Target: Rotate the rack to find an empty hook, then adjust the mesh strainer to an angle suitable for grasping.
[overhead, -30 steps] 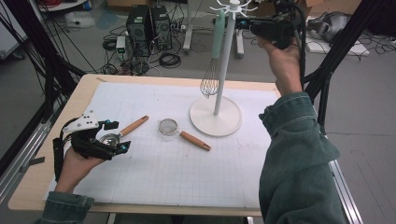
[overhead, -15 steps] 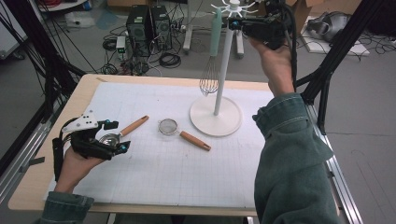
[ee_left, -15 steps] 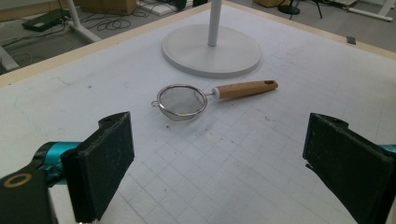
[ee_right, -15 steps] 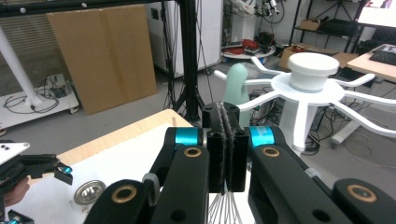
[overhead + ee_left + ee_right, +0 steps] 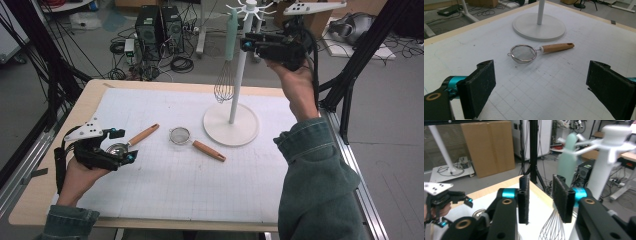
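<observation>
Whisk: metal wire whisk with pale green handle (image 5: 227, 60) hangs from white hook stand (image 5: 240, 65), clear of the surface (image 5: 200, 195).
Right tongs (image 5: 246, 42): just beside the handle, jaws just opened to a narrow gap, nothing between.
Left tongs (image 5: 123, 145): wide apart over a wooden-handled strainer (image 5: 131, 141).

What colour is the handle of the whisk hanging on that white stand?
Pale mint green. The whisk's handle shows best in the high view, hooked onto the stand.
</observation>
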Available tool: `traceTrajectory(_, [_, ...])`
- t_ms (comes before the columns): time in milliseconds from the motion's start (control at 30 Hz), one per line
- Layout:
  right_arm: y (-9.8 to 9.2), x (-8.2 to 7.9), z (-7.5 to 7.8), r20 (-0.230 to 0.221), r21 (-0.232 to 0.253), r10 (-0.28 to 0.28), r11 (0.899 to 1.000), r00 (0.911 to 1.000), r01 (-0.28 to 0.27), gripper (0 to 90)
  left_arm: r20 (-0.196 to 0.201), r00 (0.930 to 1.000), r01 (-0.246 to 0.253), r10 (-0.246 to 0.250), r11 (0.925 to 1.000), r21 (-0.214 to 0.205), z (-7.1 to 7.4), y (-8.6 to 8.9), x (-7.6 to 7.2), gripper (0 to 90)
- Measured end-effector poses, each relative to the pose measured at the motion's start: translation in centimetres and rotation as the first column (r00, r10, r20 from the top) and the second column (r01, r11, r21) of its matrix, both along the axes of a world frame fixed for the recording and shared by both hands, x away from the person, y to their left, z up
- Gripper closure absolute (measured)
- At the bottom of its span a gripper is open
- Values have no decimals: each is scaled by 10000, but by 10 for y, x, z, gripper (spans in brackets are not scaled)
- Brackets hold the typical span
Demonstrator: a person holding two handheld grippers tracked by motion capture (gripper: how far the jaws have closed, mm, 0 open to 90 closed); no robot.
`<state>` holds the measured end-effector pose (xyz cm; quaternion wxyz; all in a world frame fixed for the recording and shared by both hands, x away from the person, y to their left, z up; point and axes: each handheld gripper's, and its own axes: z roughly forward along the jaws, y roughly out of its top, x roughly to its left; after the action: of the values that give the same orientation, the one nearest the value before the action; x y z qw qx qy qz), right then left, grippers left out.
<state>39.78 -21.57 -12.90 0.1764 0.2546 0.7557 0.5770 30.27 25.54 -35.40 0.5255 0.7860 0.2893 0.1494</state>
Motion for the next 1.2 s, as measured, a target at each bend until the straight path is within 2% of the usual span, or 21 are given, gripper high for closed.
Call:
traceTrajectory(233, [7,-6,-27,-401,-306,222,9993,9989,-234,483,-24,10000,-7,7,10000,6,0,0,0,94])
traceTrajectory(367, [8,-7,-46,-683,-369,266,9989,9973,-292,430,-42,10000,-25,25,10000,-48,1,0,-1,94])
traceTrajectory(600, [5,-12,-68,-965,-304,398,9986,9945,-430,385,-72,10000,-1,1,10000,23,-1,0,0,94])
traceTrajectory(933, [4,-19,-99,-1268,-475,449,9976,9909,-513,339,-154,9999,52,-51,9999,117,-2,-3,1,95])
traceTrajectory(1200, [7,-25,-129,-1658,-966,483,9932,9850,-649,316,-180,9998,36,-32,9998,201,-4,-4,1,97])
